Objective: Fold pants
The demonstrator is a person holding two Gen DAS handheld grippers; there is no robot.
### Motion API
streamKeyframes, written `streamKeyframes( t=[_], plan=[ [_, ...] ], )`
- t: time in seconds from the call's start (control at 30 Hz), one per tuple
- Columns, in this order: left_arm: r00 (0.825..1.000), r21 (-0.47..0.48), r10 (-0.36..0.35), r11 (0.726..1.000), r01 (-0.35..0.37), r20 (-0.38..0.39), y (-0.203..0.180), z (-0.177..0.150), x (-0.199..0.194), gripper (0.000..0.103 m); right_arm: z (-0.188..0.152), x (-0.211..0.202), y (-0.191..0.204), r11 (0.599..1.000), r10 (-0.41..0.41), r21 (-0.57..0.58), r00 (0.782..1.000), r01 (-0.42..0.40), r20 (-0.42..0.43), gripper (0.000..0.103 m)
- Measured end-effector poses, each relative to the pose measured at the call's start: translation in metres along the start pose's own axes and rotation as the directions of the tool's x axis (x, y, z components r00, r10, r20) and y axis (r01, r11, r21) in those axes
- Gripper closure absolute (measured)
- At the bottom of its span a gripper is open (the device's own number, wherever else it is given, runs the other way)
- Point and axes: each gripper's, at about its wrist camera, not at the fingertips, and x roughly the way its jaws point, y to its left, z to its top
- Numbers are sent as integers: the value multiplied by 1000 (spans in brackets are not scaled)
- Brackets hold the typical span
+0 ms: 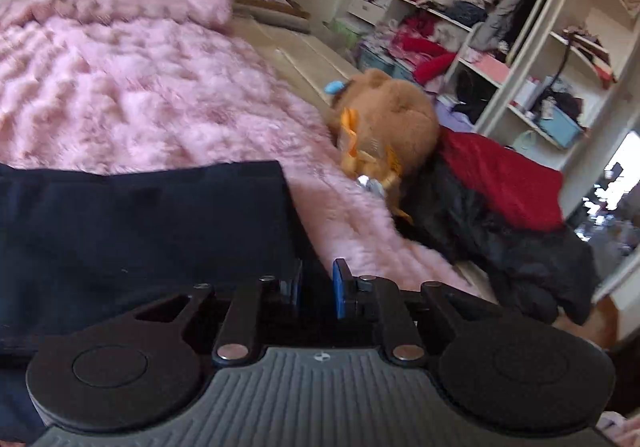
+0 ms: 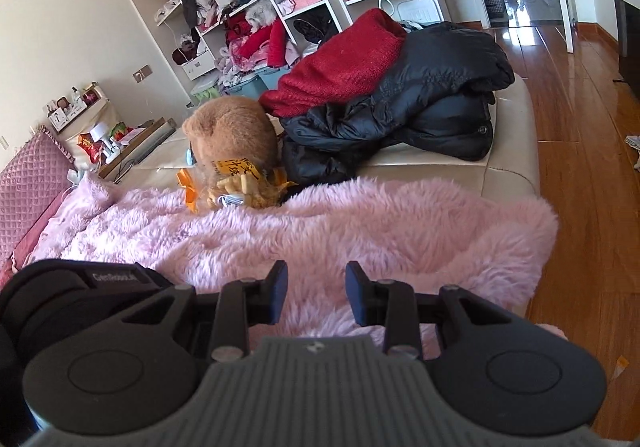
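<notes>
The dark navy pants (image 1: 140,231) lie flat on the fluffy pink blanket (image 1: 160,87), filling the lower left of the left wrist view. My left gripper (image 1: 318,281) sits at their right edge with its blue pads a small gap apart. The cloth's edge lies against the left pad (image 1: 297,287), and neither pad visibly presses on it. In the right wrist view my right gripper (image 2: 316,289) stands open over the pink blanket (image 2: 360,231) with nothing between its fingers. The pants do not show there. A black gripper body (image 2: 80,287) is at the lower left of that view.
A brown plush toy (image 2: 232,135) with an orange snack bag lies beyond the blanket. Behind it are a red knit (image 2: 340,63) and a black padded jacket (image 2: 432,95). Cluttered wardrobe shelves (image 2: 256,7) line the wall, and wooden floor (image 2: 580,167) runs along the bed's right side.
</notes>
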Motion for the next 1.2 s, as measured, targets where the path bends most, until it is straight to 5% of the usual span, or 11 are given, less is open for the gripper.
streamKeyframes(
  t=[0.2,0.43,0.73,0.87,1.03,1.13,1.2],
  plan=[
    [967,-78,-248,964,253,59,6,7,-27,58,2,-9,-12,996,31,85,998,-35,48,74],
    [992,10,0,1000,-1,125,15,34,-68,57,0,-18,2,999,42,-11,995,-41,95,72],
    [965,-57,240,970,-235,103,98,56,-125,57,-16,-32,33,974,147,-187,984,-126,101,72],
    [945,-196,302,941,-275,127,165,55,-150,57,-33,-41,54,915,289,-308,956,-261,48,72],
    [923,-347,370,884,-314,107,270,38,-168,76,-54,-53,80,795,445,-451,895,-406,-21,72],
    [937,-420,349,854,-307,23,322,16,-170,86,-67,-55,95,735,481,-514,874,-443,-65,69],
    [952,-428,307,861,-276,5,341,-3,-175,95,-75,-53,103,710,480,-543,872,-449,-94,69]
  ],
)
